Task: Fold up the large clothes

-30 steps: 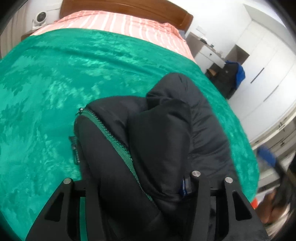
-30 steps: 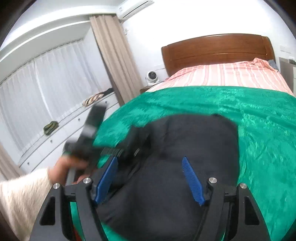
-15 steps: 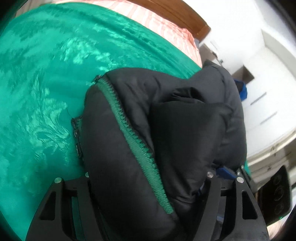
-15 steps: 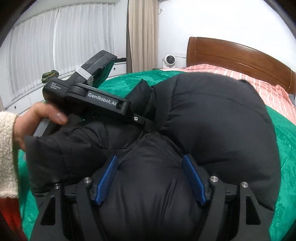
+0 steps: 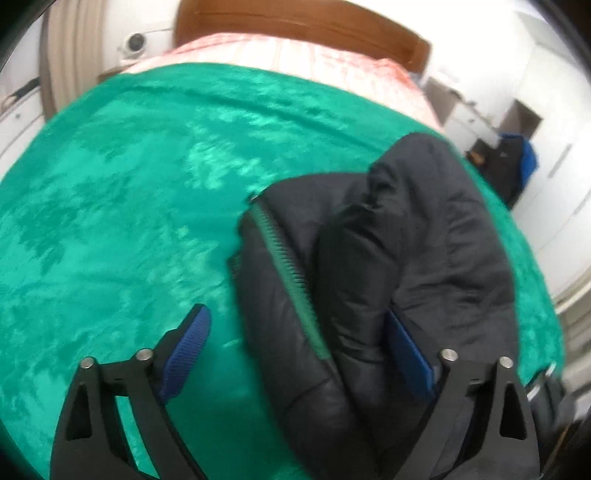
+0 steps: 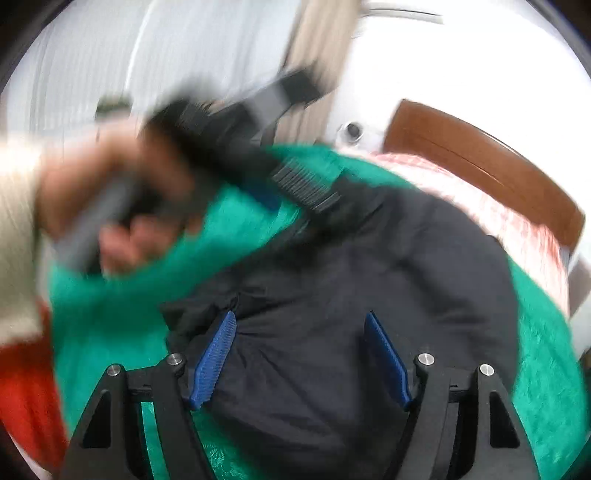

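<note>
A black puffer jacket (image 5: 406, 266) with a green zipper (image 5: 291, 280) lies bundled on the green bedspread (image 5: 129, 206). My left gripper (image 5: 299, 332) is open; the jacket's near end lies between its blue pads, nearer the right pad, and the left pad is over bare bedspread. In the right wrist view the jacket (image 6: 369, 288) lies ahead, and my right gripper (image 6: 299, 354) is open over its near edge. The left gripper, blurred, shows in that view (image 6: 236, 155) at the jacket's far left, held by a hand.
A pink striped sheet (image 5: 295, 55) and a wooden headboard (image 5: 303, 26) are at the far end of the bed. A bedside cabinet (image 5: 461, 110) and white wardrobes (image 5: 554, 166) stand to the right. Curtains (image 6: 110, 74) are on the left.
Both grippers have lowered the jacket onto the bedspread and opened. The left gripper has pulled back and left, baring its blue pads. The right view is motion-blurred.
</note>
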Available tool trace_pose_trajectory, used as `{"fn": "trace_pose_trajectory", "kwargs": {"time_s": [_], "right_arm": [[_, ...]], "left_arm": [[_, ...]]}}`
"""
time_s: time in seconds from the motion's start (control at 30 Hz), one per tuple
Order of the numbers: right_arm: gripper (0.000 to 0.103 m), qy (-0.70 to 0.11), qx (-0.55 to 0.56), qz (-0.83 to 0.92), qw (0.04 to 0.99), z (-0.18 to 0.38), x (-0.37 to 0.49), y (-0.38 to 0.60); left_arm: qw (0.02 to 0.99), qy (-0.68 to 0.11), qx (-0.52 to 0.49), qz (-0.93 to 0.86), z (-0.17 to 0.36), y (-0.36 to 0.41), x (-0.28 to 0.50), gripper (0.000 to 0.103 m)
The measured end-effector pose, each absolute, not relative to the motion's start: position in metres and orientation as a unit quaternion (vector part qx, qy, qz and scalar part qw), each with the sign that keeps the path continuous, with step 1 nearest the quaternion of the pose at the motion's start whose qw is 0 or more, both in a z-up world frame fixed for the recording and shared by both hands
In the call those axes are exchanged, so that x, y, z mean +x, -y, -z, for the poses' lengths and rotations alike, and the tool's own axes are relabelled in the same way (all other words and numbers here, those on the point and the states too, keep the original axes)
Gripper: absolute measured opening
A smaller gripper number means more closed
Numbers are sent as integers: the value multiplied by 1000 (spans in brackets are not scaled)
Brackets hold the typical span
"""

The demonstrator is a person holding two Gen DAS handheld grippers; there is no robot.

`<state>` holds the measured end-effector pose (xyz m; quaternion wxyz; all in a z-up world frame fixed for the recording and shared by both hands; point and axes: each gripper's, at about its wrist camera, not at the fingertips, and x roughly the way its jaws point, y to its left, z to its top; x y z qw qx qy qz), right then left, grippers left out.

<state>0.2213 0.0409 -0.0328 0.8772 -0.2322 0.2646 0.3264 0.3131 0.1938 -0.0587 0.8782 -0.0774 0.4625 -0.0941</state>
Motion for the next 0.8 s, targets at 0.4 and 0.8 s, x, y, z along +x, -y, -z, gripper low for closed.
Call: {"fn": "trace_pose_trajectory", "kwargs": {"time_s": [0.4, 0.8], "right_arm": [[88, -247, -175, -299, 905, 1, 189, 19], [88, -279, -138, -259, 914, 28, 172, 48]], "left_arm": [[920, -390, -21, 21, 4, -185, 255, 95], [928, -372, 20, 7, -13, -168, 242, 95]]}}
